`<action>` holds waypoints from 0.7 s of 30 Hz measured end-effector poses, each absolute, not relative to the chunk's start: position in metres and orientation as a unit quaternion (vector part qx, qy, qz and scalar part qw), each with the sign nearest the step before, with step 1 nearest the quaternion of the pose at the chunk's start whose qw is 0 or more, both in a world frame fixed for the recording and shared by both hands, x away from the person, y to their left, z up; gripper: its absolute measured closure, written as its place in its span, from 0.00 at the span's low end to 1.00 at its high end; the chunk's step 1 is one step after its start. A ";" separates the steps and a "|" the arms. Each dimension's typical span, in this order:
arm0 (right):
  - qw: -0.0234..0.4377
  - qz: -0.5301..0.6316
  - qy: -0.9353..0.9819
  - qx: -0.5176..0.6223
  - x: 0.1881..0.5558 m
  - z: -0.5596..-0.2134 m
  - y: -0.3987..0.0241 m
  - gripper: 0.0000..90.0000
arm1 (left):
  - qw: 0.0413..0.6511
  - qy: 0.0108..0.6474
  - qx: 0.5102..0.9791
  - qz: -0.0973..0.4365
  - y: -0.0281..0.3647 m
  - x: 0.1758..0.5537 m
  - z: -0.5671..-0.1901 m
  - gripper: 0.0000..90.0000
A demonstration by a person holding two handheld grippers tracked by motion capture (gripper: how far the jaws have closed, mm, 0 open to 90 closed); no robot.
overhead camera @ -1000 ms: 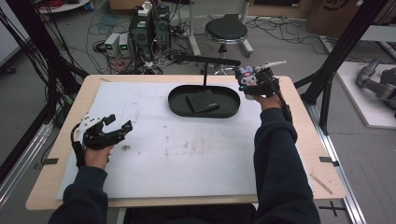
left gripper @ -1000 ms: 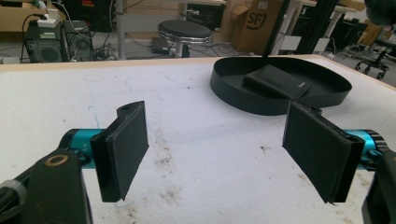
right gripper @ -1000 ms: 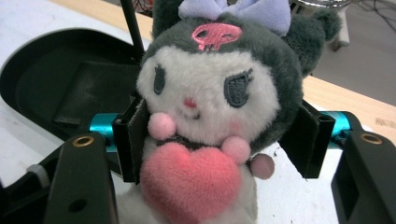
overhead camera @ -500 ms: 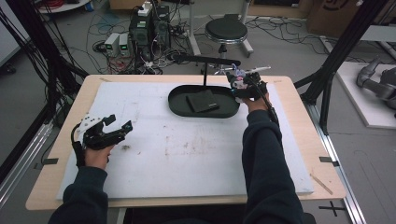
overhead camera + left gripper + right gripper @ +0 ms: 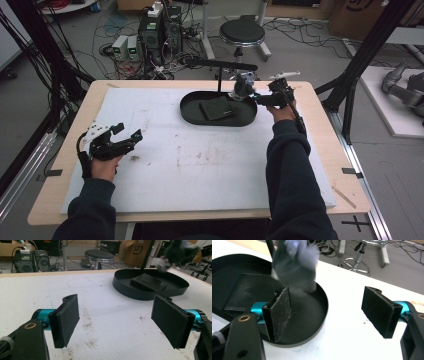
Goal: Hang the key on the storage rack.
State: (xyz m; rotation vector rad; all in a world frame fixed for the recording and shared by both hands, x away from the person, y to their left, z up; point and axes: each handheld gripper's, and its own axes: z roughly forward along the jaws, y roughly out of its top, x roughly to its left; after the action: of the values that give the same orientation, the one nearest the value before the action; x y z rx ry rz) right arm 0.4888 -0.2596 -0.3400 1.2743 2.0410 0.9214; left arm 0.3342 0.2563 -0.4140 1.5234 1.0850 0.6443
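Just ahead of right gripper (image 5: 327, 312), jaws just opening with nothing between, blurred grey object (image 5: 295, 265) over black tray (image 5: 322, 302).

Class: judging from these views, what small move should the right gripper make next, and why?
Probably lift the right gripper back from the black oval tray. Its jaws have just been opening, and the blurred grey fuzzy object is dropping into that tray beside the flat black wallet.
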 end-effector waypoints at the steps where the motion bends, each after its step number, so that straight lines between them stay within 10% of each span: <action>1: 0.280 0.345 0.759 0.475 0.487 -0.338 -0.262 0.27 | 0.550 0.459 0.643 0.273 0.256 0.334 -0.414 0.25; 21: 0.283 0.394 0.750 0.449 0.369 -0.368 -0.339 0.22 | 0.548 0.456 0.644 0.277 0.255 0.334 -0.413 0.25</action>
State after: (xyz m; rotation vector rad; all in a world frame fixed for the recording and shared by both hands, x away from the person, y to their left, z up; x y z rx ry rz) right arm 0.3692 -0.3386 -0.3679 1.2030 2.0071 1.0554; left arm 0.3337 0.2548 -0.4129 1.5252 1.0801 0.6571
